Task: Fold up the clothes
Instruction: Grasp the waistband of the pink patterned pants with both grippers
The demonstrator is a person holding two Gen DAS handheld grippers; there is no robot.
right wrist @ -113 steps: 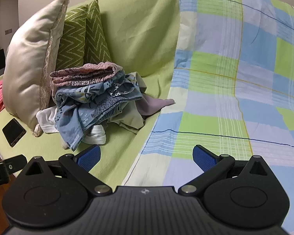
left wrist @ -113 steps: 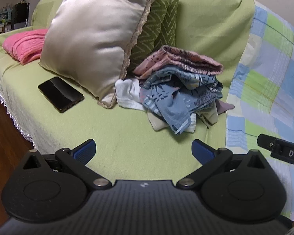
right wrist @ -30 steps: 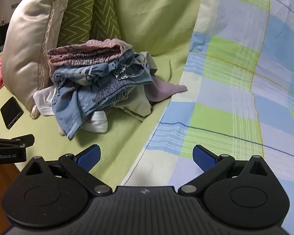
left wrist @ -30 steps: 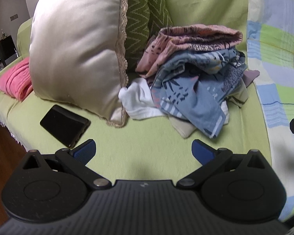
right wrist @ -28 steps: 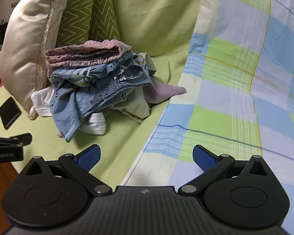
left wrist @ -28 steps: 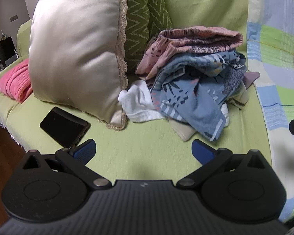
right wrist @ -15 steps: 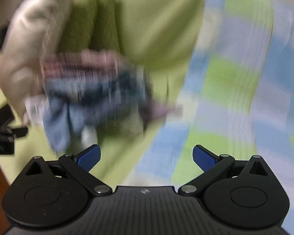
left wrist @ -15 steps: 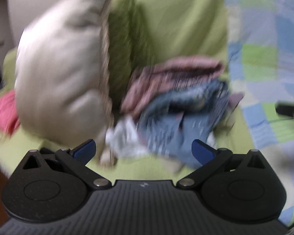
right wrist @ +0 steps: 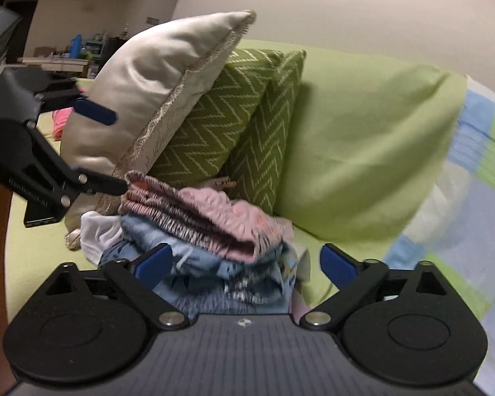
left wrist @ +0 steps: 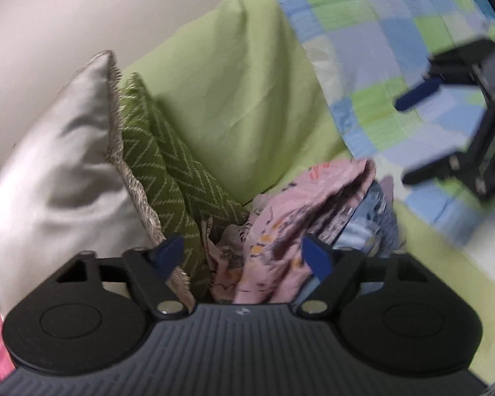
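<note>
A heap of clothes lies on the green sofa. On top is a pink patterned garment (left wrist: 300,211) (right wrist: 201,217), with blue patterned garments (right wrist: 214,267) and a white one (right wrist: 99,234) under it. My left gripper (left wrist: 244,257) is open, its blue pads either side of the pink garment's left end. It also shows in the right wrist view (right wrist: 102,151), open, at that end. My right gripper (right wrist: 244,264) is open just above the heap's right side. It also shows in the left wrist view (left wrist: 422,138), open.
A cream satin pillow (right wrist: 158,89) and two green zigzag cushions (right wrist: 214,125) lean on the sofa back (right wrist: 363,151) behind the heap. A blue and green checked blanket (left wrist: 379,59) covers the sofa's right part. A pink cloth (right wrist: 61,120) lies far left.
Both grippers have moved in close to the heap and now stand at its two ends. The left pads have narrowed somewhat around the pink garment. The phone has left the view.
</note>
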